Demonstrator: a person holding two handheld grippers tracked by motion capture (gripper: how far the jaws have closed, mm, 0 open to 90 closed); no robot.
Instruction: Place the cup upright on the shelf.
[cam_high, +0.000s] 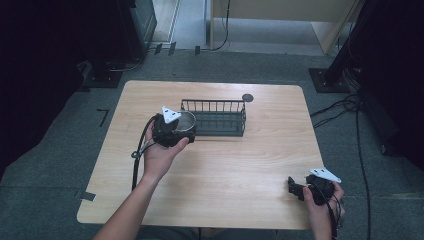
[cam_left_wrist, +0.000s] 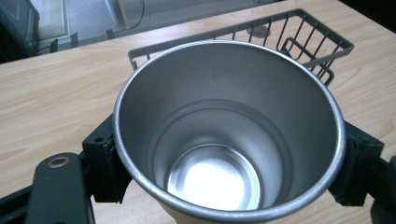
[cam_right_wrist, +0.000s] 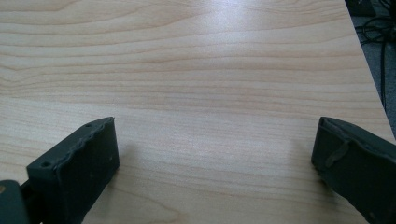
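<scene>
A steel cup (cam_left_wrist: 229, 135) stands upright and empty between the jaws of my left gripper (cam_left_wrist: 229, 177), which is shut on its sides. In the high view that left gripper (cam_high: 176, 129) holds the cup (cam_high: 186, 120) at the left end of a dark wire basket (cam_high: 215, 118), just at its near-left corner. My right gripper (cam_high: 296, 187) rests low at the table's near right edge. Its jaws stand wide apart in the right gripper view, open (cam_right_wrist: 215, 163) over bare wood with nothing between them.
The wooden table (cam_high: 225, 170) has rounded corners, and its right edge lies close to my right gripper. A small dark round disc (cam_high: 247, 97) lies behind the basket. Cables (cam_high: 350, 107) run over the grey floor at the right.
</scene>
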